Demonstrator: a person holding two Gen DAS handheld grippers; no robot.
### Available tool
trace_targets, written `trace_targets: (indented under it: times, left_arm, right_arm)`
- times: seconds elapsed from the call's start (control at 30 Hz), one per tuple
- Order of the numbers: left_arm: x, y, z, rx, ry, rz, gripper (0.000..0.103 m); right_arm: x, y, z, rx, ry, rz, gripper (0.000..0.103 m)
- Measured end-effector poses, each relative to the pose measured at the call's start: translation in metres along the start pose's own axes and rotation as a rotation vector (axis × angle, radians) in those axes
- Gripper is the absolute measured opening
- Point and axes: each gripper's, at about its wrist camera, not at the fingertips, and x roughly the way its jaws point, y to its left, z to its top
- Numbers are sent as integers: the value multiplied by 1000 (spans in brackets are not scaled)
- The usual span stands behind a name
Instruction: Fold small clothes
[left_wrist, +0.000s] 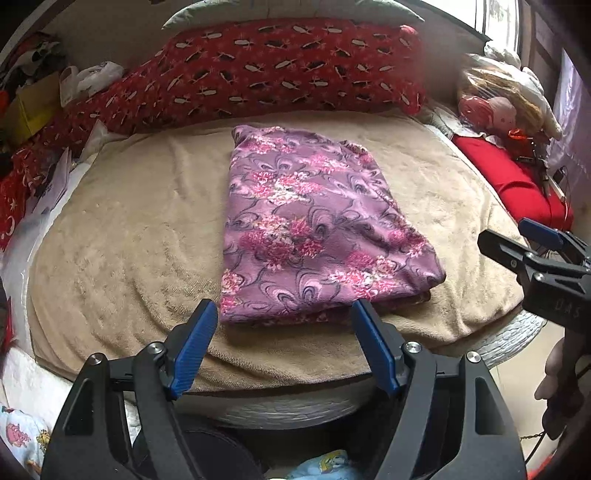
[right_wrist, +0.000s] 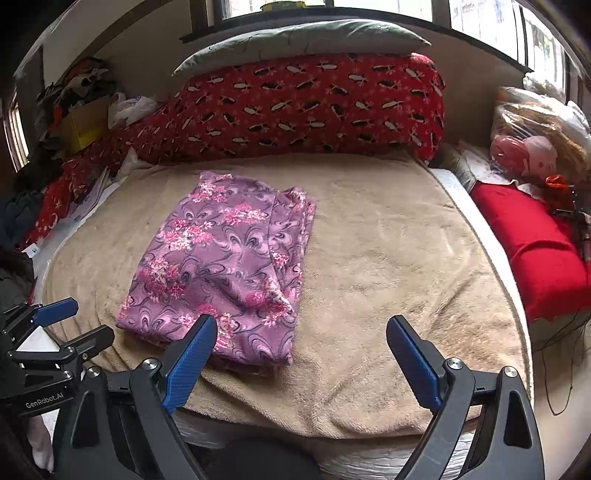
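From the left wrist view, you are holding the left hand-held gripper (left_wrist: 282, 345) with its jaws apart and nothing between them, just short of the near edge of the purple flowered garment (left_wrist: 314, 221). The garment is lying folded into a tidy rectangle on the beige blanket (left_wrist: 129, 229) of the bed, running toward twelve o'clock. The right hand-held gripper (left_wrist: 517, 240) is showing at three o'clock.

From the right wrist view, you are keeping that right hand-held gripper (right_wrist: 301, 354) spread too, empty, with the garment (right_wrist: 225, 258) sitting toward eleven o'clock. The cloth is looking light, soft and floppy, so it will probably sag. Consider pinching all the layers together at the near corners.
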Motion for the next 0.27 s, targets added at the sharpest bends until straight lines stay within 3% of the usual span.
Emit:
trace_targets:
  times: [0.27]
  left_arm:
    - [-7, -12, -2, 24, -35, 13, 75]
  right_arm:
    - [-9, -6, -2, -2, -29, 14, 99]
